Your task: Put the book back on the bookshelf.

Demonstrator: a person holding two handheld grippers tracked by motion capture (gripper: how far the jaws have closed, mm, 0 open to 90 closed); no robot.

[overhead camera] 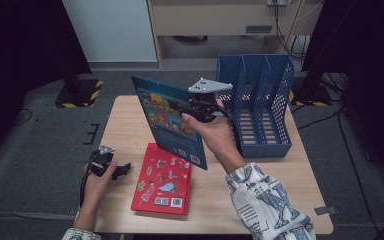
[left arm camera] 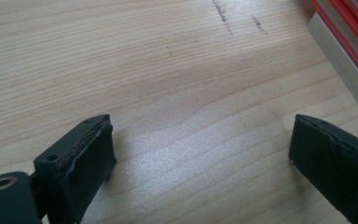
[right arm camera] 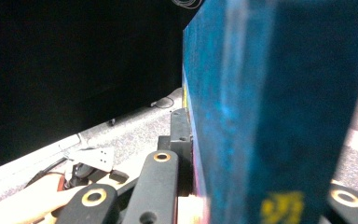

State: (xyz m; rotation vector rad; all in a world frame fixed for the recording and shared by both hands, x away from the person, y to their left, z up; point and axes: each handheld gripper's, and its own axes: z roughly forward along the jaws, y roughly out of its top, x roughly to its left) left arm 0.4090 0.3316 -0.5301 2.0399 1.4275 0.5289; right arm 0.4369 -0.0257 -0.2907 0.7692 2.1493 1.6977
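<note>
**Filing the blue book upright**

The left hand-held gripper point(overhead camera: 122, 169) is resting on the tabletop point(overhead camera: 125, 125) with jaws spread wide and empty, beside the red book point(overhead camera: 162, 181). The right hand-held gripper point(overhead camera: 196, 111) is clamping the blue book point(overhead camera: 167, 117) aloft. Keeping it vertical while steering toward the blue file rack point(overhead camera: 260, 102) should be easing it into a slot.

Bare table point(overhead camera: 122, 125) btwn left gripper point(overhead camera: 116, 170) and far edge: free lane. Red book point(overhead camera: 163, 178) lies flat just right of it, blocking a low sweep that way. Blue book point(overhead camera: 169, 120), held upright above the table in right gripper point(overhead camera: 192, 107), walls off the middle. Blue file rack point(overhead camera: 256, 100) fills the far right; front-right corner bare.
</note>
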